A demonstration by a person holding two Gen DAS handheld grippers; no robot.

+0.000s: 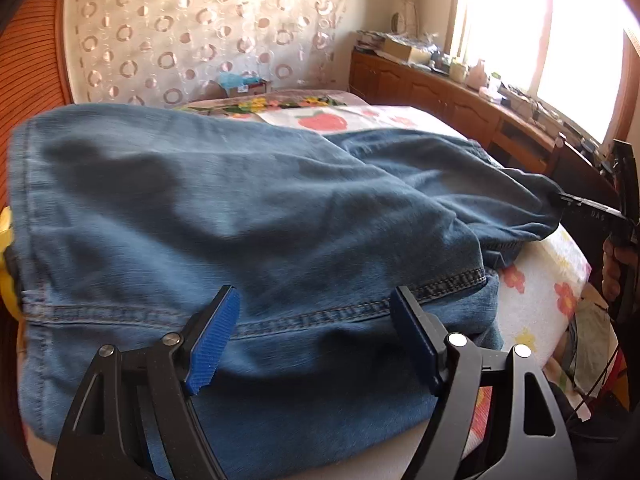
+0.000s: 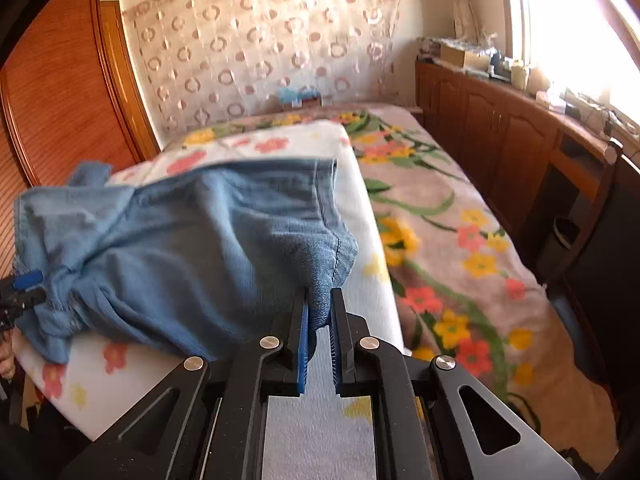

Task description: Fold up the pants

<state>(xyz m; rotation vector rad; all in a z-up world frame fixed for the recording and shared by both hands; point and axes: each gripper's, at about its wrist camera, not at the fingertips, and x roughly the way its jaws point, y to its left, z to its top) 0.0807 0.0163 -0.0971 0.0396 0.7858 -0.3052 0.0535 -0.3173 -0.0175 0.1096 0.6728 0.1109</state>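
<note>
Blue denim pants [image 1: 248, 216] lie bunched on a white flowered pad [image 1: 532, 280] on the bed. My left gripper [image 1: 316, 312] is open, its blue pads [image 1: 212, 344] spread wide over a stitched seam of the pants; in the right wrist view [image 2: 24, 284] its tip touches the pants' bunched left end. My right gripper [image 2: 319, 300] is shut on a corner of the pants [image 2: 192, 248] at the pad's right side and lifts it slightly. It shows in the left wrist view [image 1: 576, 204] at the far right.
The pad [image 2: 352, 216] lies on a floral blanket [image 2: 460, 248]. A wooden cabinet [image 2: 508, 136] with clutter runs under the bright window on the right. A wooden wardrobe [image 2: 60, 92] stands left. A patterned curtain [image 2: 260, 40] hangs behind the bed.
</note>
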